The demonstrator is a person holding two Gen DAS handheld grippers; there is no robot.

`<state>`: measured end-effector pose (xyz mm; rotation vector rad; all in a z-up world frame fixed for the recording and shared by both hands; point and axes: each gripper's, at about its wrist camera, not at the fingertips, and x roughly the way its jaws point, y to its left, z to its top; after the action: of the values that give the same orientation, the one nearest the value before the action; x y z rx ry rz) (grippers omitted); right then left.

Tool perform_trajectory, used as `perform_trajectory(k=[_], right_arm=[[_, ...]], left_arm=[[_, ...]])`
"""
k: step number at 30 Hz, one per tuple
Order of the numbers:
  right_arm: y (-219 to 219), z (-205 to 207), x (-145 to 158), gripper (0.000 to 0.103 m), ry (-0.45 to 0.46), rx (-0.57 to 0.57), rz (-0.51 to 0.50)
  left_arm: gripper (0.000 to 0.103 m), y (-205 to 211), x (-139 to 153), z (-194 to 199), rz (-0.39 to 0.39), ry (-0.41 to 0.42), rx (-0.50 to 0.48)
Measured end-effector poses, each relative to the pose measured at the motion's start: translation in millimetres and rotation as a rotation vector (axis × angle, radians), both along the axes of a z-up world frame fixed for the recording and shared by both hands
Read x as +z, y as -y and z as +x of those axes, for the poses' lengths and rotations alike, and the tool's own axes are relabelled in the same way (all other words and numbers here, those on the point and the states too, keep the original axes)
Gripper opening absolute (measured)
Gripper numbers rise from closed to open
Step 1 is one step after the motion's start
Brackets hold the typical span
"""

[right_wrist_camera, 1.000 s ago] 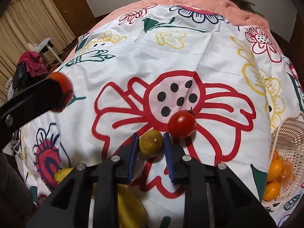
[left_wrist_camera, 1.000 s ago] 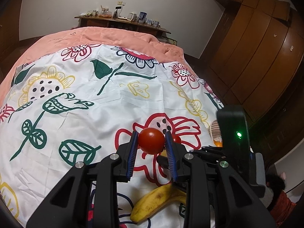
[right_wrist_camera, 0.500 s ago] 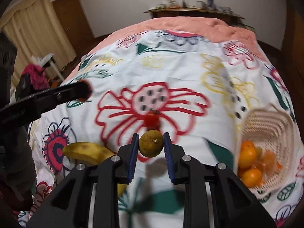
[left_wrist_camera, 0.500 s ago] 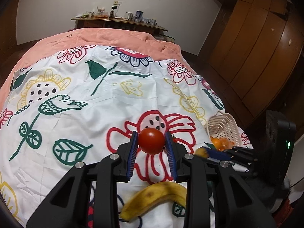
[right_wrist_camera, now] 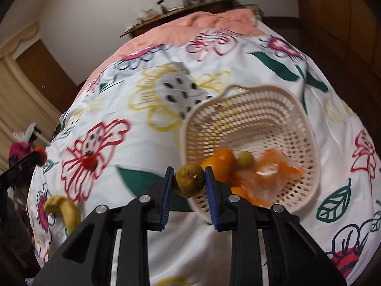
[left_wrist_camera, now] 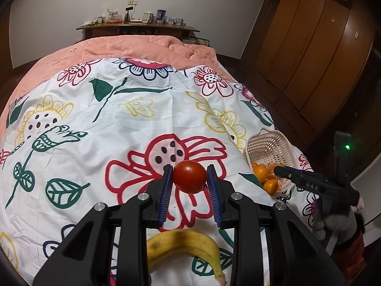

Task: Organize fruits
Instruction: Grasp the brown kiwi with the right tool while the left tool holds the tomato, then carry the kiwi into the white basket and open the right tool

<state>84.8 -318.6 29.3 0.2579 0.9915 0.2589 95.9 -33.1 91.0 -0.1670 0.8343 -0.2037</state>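
Left gripper (left_wrist_camera: 189, 177) is closed on a tomato (left_wrist_camera: 189, 176); right gripper (right_wrist_camera: 189, 180) grips a green fruit (right_wrist_camera: 189, 180) just before the basket (right_wrist_camera: 307, 128) of oranges (right_wrist_camera: 220, 160).

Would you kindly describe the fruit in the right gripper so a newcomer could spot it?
Find the white basket on the floral sheet. At its near rim the right gripper holds a round fruit. It is dull olive-brown; the basket's fruit is mostly orange.
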Motion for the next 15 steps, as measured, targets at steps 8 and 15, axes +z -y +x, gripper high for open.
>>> perform_trajectory(k=[8,15], right_arm=[[23.9,8.8,-15.2,0.028,-0.032,-0.069,0.058],[33.2,7.6,-17.8,0.028,-0.031,-0.089,0.087]], left_arm=[[0.030,17.1,-1.9,5.3,0.023,-0.013,-0.030],[0.030,32.8,-2.1,10.2,0.045,-0.019,-0.061]])
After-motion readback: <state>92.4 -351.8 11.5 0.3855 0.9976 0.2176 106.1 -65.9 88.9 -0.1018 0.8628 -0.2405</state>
